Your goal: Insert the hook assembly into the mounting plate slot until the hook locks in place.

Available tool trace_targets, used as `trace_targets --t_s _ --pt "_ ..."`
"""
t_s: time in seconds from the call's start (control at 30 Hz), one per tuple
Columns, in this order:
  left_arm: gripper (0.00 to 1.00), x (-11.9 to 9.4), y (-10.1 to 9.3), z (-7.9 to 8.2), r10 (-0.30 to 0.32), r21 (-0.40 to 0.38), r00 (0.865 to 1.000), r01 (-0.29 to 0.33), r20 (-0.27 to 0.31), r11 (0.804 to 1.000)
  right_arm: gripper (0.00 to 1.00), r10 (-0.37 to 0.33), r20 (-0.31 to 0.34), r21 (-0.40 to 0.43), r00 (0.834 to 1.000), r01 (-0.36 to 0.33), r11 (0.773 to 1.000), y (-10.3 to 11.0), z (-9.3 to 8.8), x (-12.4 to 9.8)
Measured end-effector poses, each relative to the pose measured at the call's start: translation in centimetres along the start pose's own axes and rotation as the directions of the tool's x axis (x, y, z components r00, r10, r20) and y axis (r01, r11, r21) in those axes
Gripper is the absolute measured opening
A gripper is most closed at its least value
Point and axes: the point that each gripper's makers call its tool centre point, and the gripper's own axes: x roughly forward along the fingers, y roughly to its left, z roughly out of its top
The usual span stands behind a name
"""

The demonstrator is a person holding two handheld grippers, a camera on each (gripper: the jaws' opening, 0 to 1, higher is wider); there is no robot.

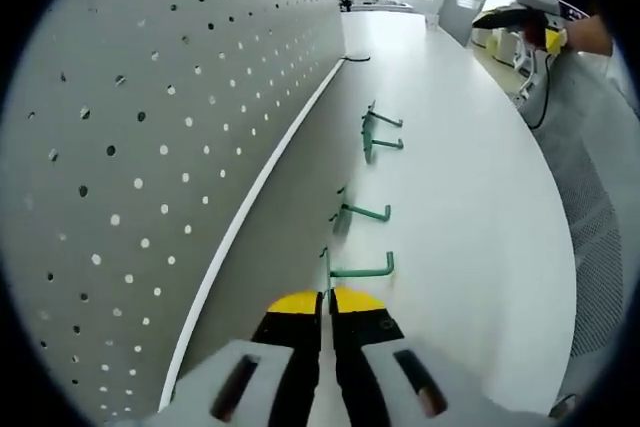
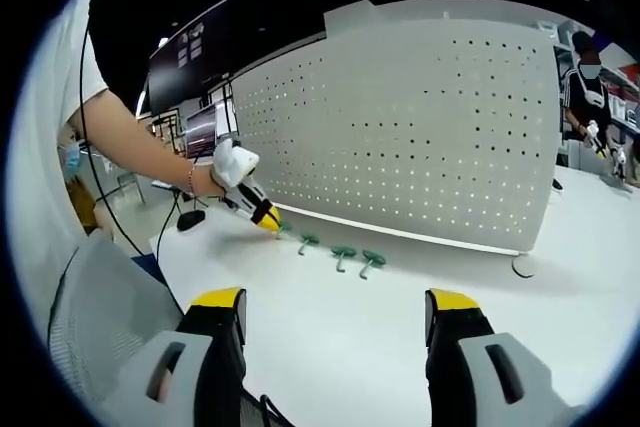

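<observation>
Three green hooks (image 1: pixel 362 269) (image 1: pixel 366 212) (image 1: pixel 380 133) lie along the desk's (image 1: pixel 470 197) back edge (beside one pegboard (image 1: pixel 170 97)); two grippers (image 1: pixel 328 309) (image 2: pixel 338 309).

Pegboard (image 2: pixel 420 137) showing pale grey w/ reg. grid of small round holes, some dots glowing light, some dark. Bench (image 1: pixel 460 167) looking plain white. Hooks (image 1: pixel 362 269) showing green. Left hand-held gripper (image 1: pixel 327 299) & right hand-held gripper (image 2: pixel 340 309) showing black jaws w/ yellow tips, grey-white bodies.
</observation>
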Motion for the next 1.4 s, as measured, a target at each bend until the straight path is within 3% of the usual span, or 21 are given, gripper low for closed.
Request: trace_targets --t_s 0.4,0.77,1.03,1.1,1.23,1.4 --pt "0.03 -1.1 -0.5 1.9 0.053 -0.028 0.994 -0.05 0.097 0.998 0.7 0.009 0.01 -0.009 1.0 -0.009 1.0 0.3 0.6 0.1" --pt "0.03 -2.0 -0.7 3.3 0.109 -0.083 0.979 -0.096 0.173 0.992 0.7 0.015 0.021 -0.023 1.0 -0.015 1.0 0.3 1.3 0.2" --pt "0.03 -3.0 -0.6 4.6 0.161 -0.181 0.955 -0.118 0.249 0.977 0.7 0.018 0.031 -0.028 0.999 -0.018 0.999 0.4 1.7 0.2" --pt "0.03 -3.3 -0.9 4.9 0.163 -0.165 0.954 -0.123 0.253 0.979 0.7 0.021 0.036 -0.03 0.999 -0.019 0.999 0.5 2.0 0.1" --pt "0.03 -3.8 -1.0 5.7 0.186 -0.206 0.94 -0.13 0.285 0.97 0.7 0.021 0.037 -0.031 0.999 -0.02 0.999 0.5 2.0 0.1" --pt "0.03 -5.1 -1.4 7.4 0.206 -0.214 0.917 -0.138 0.342 0.967 0.7 0.022 0.048 -0.031 0.999 -0.021 0.999 0.6 2.2 0.0"
